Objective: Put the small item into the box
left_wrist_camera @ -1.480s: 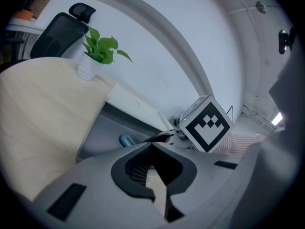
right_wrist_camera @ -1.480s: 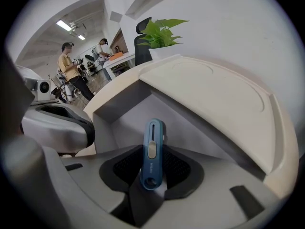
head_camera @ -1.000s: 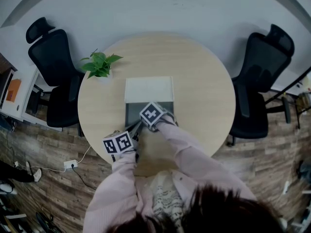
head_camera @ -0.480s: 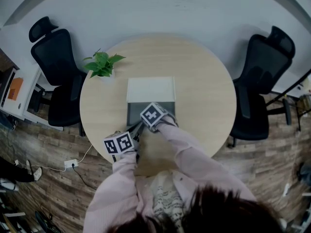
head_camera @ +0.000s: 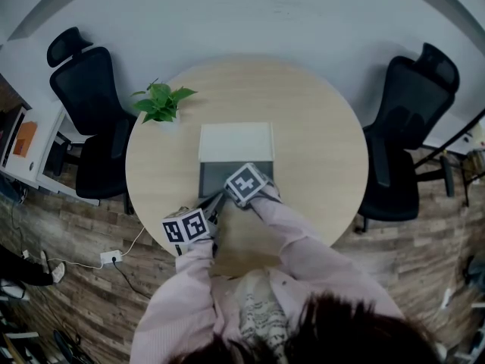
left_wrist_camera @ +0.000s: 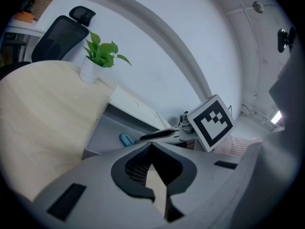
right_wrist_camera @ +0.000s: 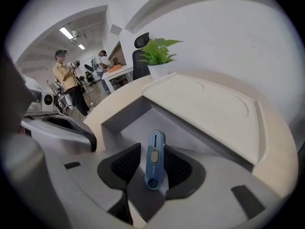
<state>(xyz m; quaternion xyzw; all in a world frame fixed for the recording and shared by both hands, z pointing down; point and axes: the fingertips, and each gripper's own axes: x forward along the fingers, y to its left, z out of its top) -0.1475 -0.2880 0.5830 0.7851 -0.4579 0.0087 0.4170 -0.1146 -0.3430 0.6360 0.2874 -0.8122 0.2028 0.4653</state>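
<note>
Right gripper view — small item, axis toward box lid, between spread right claw — left claw closed.

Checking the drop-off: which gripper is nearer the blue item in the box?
Right. The blue item lies in the box between the right gripper's open jaws. The left gripper, shut and empty, sits back at the box's front edge.

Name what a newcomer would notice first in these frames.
First comes the blue small item, lying between the open jaws of the right gripper down inside the open grey box. Next, in the head view, that box sits with its white lid laid flat behind it at the middle of the round wooden table, and a potted plant stands near the table's far left edge.
</note>
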